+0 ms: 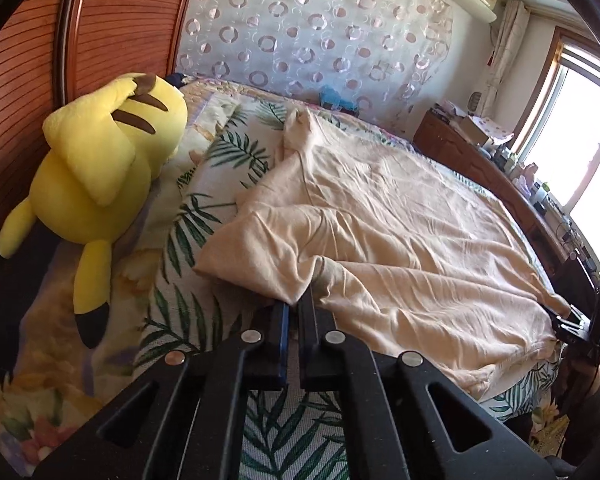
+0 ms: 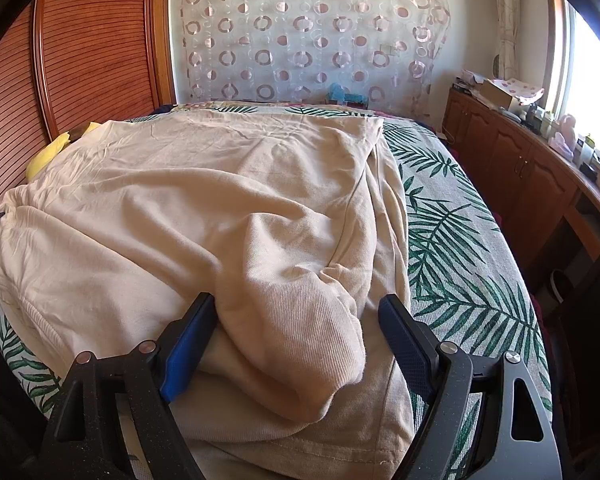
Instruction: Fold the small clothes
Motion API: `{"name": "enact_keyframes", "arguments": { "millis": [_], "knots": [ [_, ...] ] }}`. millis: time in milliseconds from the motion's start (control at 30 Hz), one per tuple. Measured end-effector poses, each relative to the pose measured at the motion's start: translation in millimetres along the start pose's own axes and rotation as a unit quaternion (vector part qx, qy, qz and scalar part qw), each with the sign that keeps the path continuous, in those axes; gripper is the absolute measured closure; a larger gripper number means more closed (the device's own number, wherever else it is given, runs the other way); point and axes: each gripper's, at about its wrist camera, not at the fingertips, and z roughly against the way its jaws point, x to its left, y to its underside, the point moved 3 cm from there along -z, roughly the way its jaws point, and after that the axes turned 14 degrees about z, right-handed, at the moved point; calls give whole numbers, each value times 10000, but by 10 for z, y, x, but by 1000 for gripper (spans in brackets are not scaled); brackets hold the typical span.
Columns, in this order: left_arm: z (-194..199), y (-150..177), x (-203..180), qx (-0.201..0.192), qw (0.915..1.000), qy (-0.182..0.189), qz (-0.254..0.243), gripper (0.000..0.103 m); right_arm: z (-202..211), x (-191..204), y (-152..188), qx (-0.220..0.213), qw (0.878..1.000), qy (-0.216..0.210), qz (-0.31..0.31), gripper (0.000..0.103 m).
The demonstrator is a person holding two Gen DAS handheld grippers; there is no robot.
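Garment: I see the cream shirt [image 2: 204, 208] spread, rumpled, over the palm-print bed cover [image 2: 460, 240].
Left tongs [image 1: 298, 304]: pinched narrow on a gathered edge of the shirt.
Right tongs [image 2: 296, 320]: spread wide, straddling a ribbed cuff [image 2: 300, 344], not gripping.
Bystander: yellow plush toy [image 1: 100, 160] beside the headboard.
Step, as I judge it: securing both holds before a fold.
Next move: I close the right tongs on the cuff.

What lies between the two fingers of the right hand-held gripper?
A bunched ribbed fold of the beige garment lies between the open fingers of the right hand-held gripper, seen in the right wrist view.
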Motion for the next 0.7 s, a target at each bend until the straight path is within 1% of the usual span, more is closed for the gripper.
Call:
{"name": "enact_keyframes", "arguments": {
  "millis": [167,400,567,633,700],
  "knots": [
    [165,-61,-61,-176,9998,71,-67,99,1,0,1,0,10000,-1,2,19],
    [261,-195,-324,-352,9985,315,-275,99,2,-1,3,-5,10000,-6,2,19],
    [245,-290,-760,-364,9951,671,-627,99,38,-57,-1,-12,9999,-101,-59,19],
    [233,-320,-976,-332,9927,879,-757,99,113,-116,-11,-78,9998,-149,-141,19],
    [232,-344,-1252,-289,9890,1122,-922,100,213,-178,-16,-164,9997,-54,-183,19]
  ]
}}
